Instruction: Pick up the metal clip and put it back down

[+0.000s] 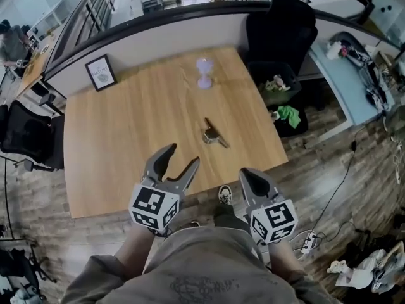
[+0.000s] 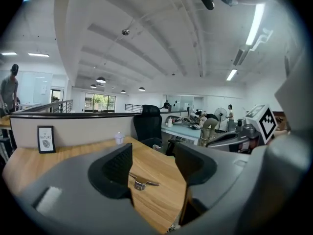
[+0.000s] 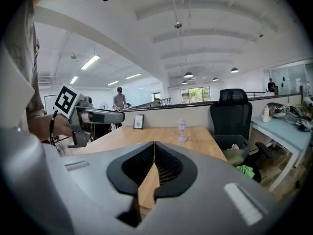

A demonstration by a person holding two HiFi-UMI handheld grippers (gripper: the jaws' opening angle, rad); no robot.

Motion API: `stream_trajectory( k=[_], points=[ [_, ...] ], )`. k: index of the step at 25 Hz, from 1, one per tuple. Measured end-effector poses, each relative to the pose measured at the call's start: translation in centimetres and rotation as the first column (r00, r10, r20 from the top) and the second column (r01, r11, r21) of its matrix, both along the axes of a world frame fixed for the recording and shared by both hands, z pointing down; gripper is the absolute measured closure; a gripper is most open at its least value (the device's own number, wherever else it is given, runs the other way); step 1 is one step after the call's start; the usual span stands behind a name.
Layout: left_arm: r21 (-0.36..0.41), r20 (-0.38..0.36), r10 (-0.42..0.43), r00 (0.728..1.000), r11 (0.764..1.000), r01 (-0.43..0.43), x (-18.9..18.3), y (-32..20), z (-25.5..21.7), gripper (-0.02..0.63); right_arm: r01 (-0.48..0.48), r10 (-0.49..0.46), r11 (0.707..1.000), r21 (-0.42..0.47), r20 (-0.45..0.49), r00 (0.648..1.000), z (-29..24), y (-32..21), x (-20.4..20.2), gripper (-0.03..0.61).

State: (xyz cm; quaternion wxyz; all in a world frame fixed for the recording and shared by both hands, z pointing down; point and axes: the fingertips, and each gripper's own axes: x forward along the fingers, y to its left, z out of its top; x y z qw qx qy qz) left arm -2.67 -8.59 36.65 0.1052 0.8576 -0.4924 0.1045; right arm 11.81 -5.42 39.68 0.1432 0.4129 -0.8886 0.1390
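Left claw [image 1: 183, 155] released, right claw [image 1: 246, 173] clenched; metal clip [image 1: 214, 133] diagonal, far-left to near-right.

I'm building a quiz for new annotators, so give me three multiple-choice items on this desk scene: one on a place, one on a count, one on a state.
1. Where is the metal clip? A clamped in a claw; B lying on the table; C on a plate.
2. How many framed pictures stand on the table? A one; B two; C three.
3. How is the right claw? A wide open; B shut on the clip; C shut, empty.
Answers: 1 B, it lies on bare wood ahead of the open left claw. 2 A, a single framed picture stands by the partition. 3 C, its jaws meet with nothing between.
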Motion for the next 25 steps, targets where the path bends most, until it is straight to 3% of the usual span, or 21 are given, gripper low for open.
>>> stream_trajectory(
  k=[6,11,20,25],
  points=[
    [-0.061,-0.044,-0.109,0.993,0.992,0.106,1.3,-4.7,1.1,0.345,0.094,-0.095,0.995,-0.040,-0.004,0.996,1.4,-6.4,2.1,0.566],
    [-0.155,-0.098,-0.187,0.977,0.973,0.171,2.5,-8.0,3.4,0.345,0.172,-0.172,0.982,-0.074,-0.001,0.985,3.1,-10.4,3.5,0.566],
    [-0.328,-0.197,-0.316,0.928,0.913,0.241,3.3,-10.8,7.8,0.345,0.273,-0.274,0.955,-0.116,0.008,0.962,5.4,-14.7,4.5,0.566],
    [-0.436,-0.276,-0.381,0.882,0.868,0.239,3.5,-11.4,10.7,0.345,0.297,-0.298,0.943,-0.149,0.021,0.954,6.9,-16.0,4.5,0.566]
  ],
)
